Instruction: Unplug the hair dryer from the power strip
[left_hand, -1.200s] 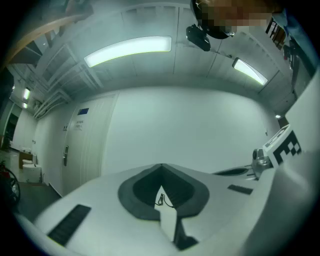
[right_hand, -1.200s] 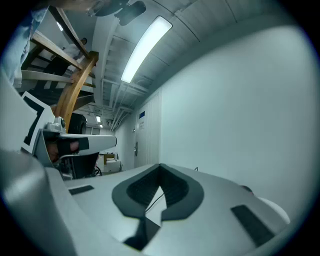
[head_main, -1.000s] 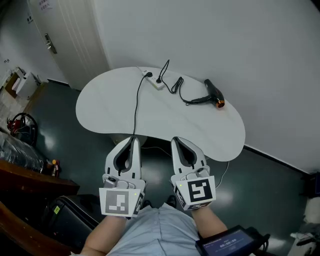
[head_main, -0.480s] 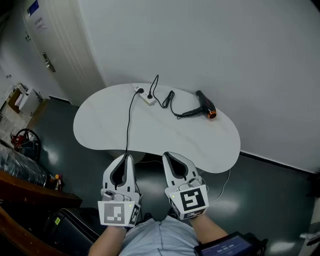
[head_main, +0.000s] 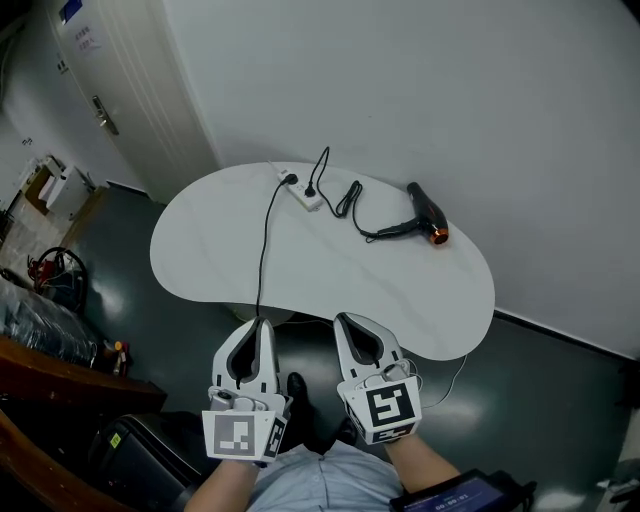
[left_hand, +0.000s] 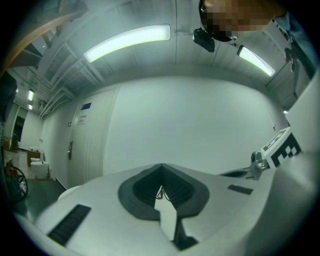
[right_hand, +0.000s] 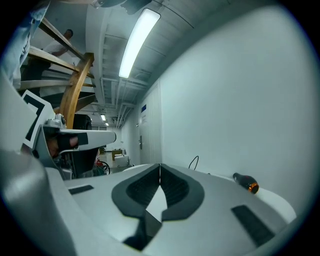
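Two hand-held grippers sit low and close to the person's body, short of the table's near edge. The left gripper (head_main: 262, 322) is clenched, jaw tips meeting with nothing between them. The right gripper (head_main: 342, 318) is clenched and empty too. Beyond them lies the white kidney-shaped table (head_main: 230, 255). A long black cable (head_main: 265, 240) runs across it from the near edge to the left end of the white power strip (head_main: 301, 190) at the far side. The hair dryer's black plug (head_main: 312, 191) sits in the strip. Its cord (head_main: 365, 215) loops right to the black hair dryer (head_main: 427, 212), which lies flat near the wall (head_main: 450, 90). Cartons (head_main: 50, 185) stand on the floor far left; their contents are too small to tell.
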